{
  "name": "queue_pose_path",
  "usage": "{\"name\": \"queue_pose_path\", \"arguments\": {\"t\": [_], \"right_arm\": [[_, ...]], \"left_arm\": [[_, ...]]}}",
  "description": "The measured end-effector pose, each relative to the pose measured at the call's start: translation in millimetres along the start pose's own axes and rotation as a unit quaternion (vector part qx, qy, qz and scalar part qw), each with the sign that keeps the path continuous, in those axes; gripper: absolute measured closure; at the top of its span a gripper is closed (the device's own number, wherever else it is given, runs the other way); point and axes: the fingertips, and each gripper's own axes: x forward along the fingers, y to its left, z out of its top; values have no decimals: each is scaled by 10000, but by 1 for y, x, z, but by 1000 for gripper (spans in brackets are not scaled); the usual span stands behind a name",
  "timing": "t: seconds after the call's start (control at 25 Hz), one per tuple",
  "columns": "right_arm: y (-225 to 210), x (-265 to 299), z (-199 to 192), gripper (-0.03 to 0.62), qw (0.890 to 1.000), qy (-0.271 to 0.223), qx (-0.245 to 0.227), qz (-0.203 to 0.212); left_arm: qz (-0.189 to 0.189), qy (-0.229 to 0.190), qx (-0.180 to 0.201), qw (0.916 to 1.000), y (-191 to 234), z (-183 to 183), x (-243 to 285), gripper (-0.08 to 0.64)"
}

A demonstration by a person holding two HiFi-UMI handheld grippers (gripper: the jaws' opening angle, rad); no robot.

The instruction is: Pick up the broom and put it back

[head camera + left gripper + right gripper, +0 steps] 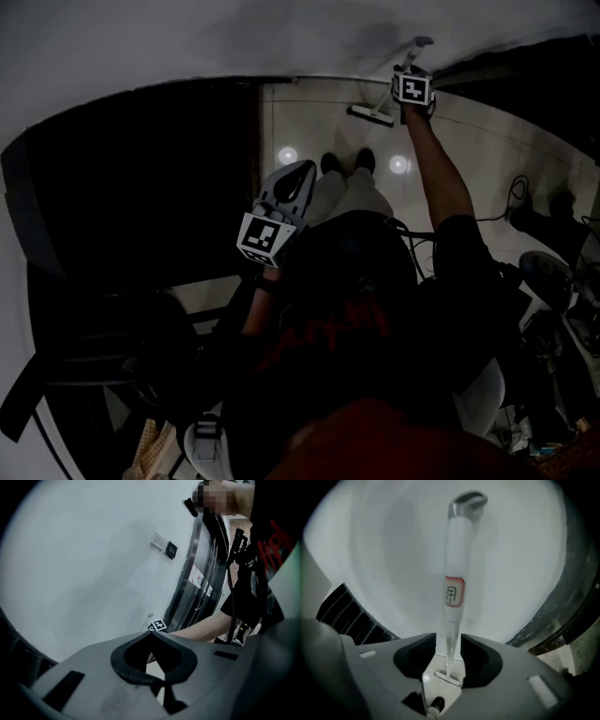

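The broom [375,114] stands with its head on the pale floor and its white handle [453,573] leaning up against the white wall; a red-framed label sits on the handle. My right gripper [409,71] reaches out to it at arm's length. In the right gripper view the handle runs between the jaws [449,641], which stand open with a gap on each side, and the broom head [449,678] shows below. My left gripper [296,172] hangs near the person's legs, away from the broom. Its jaws [150,637] meet at the tips with nothing in them.
A large dark piece of furniture [141,206] fills the left. Cables [514,192] and a fan [551,272] lie at the right. The person's feet [347,161] stand on the tiles. A wall switch [165,545] and dark door frame [197,573] show in the left gripper view.
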Motion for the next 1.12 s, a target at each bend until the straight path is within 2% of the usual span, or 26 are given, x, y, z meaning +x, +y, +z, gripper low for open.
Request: {"name": "queue_pose_path", "arguments": {"t": [0.04, 0.12, 0.28, 0.36, 0.52, 0.68, 0.76, 0.92, 1.04, 1.12], "right_arm": [[-4, 8, 1, 432, 10000, 20, 54, -46], [-12, 12, 7, 503, 9998, -23, 37, -205], [3, 10, 1, 505, 9996, -250, 97, -120], [20, -5, -8, 505, 9992, -405, 27, -30], [61, -71, -9, 506, 9960, -743, -490, 79], [103, -166, -14, 503, 9900, -1340, -355, 245], [117, -219, -10, 505, 9857, -1606, -438, 264], [138, -303, 45, 506, 9715, -2168, -874, 393], [153, -357, 100, 505, 9533, -2760, -1004, 696], [166, -391, 121, 505, 9415, -3083, -1031, 892]], "left_arm": [[73, 21, -2, 10000, 1, -2, -7, 558], [192, 15, -10, 9998, 3, -5, -18, 558], [369, -90, -56, 9993, 16, -14, -30, 558], [257, -138, -15, 9996, 17, -14, -28, 558], [-175, -446, 238, 9986, 13, 13, -16, 558], [-373, -858, 402, 9948, 4, 46, -10, 558], [-506, -1039, 547, 9918, -4, 61, -9, 558], [-754, -1339, 916, 9839, -6, 87, -7, 558], [-903, -1538, 986, 9790, -5, 102, 0, 558], [-905, -1580, 979, 9784, -4, 103, -5, 558]]}}
